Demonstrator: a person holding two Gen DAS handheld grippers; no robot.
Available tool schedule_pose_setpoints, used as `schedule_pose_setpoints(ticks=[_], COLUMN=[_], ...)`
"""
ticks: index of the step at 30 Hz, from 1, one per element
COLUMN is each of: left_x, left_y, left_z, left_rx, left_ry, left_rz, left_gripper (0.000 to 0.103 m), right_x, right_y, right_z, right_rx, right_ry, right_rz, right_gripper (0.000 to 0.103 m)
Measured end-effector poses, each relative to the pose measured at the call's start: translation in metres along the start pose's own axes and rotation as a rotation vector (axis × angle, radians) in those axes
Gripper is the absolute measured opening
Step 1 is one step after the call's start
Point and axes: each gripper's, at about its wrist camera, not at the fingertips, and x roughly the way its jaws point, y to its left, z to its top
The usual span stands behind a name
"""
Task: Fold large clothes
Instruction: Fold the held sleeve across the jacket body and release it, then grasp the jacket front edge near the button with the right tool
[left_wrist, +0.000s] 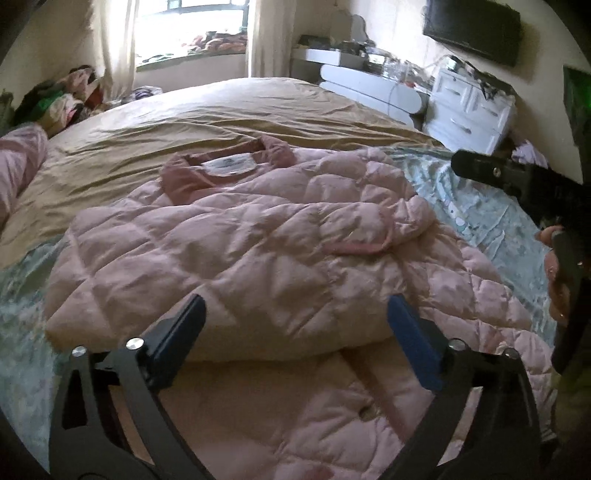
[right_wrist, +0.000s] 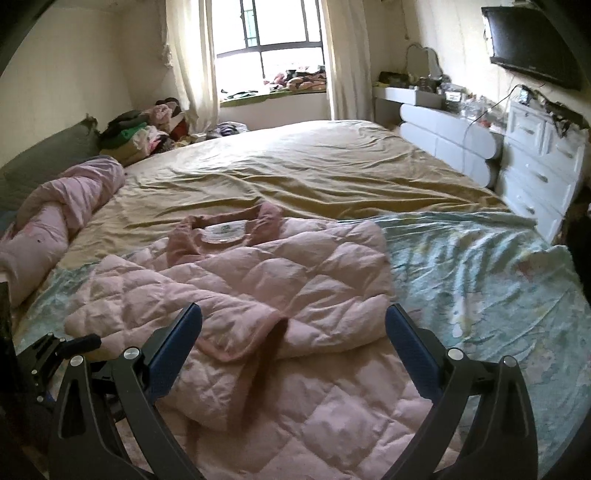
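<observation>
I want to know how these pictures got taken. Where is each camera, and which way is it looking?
Left wrist view: sits on the left gripper, looking down over the pink jacket on the bed toward the window; its open jaws, the other gripper and a hand show.
Right wrist view: sits on the right gripper, facing the same way; its open jaws show, and the left gripper's edge at lower left.
Both share the jacket, bed, window and white dresser.

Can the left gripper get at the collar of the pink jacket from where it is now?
Probably yes. The left gripper is open and empty above the jacket's near part, and nothing lies on the quilted fabric between it and the collar; it just has to move forward.
</observation>
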Motion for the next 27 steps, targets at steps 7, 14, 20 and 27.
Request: schedule_pose_setpoints(ticks=[7, 14, 20, 27], left_x=[-0.025, -0.042, -0.044, -0.040], left_y=[0.068, 0.133, 0.152, 0.157], left_z=[-0.007, -0.017, -0.015, -0.008], left_rx=[-0.147, -0.277, -0.295, -0.307], left_ry=[0.029, 0.032, 0.030, 0.013], left_rz=[0.139, 0.244, 0.277, 0.279], left_gripper=[0.094, 0.094, 0.094, 0.094], right_x=[0.040, 0.090, 0.111, 0.076], right_y=[0.005, 0.006, 0.017, 0.040], right_z=[-0.012, -0.027, -0.031, 0.021], right_rx=[0.123, 0.301, 0.263, -0.017], right_ry=[0.162, 0.278, 0.310, 0.146], right_rz=[0.159, 0.230, 0.260, 0.229], right_gripper=[0.099, 0.076, 0.027, 0.010])
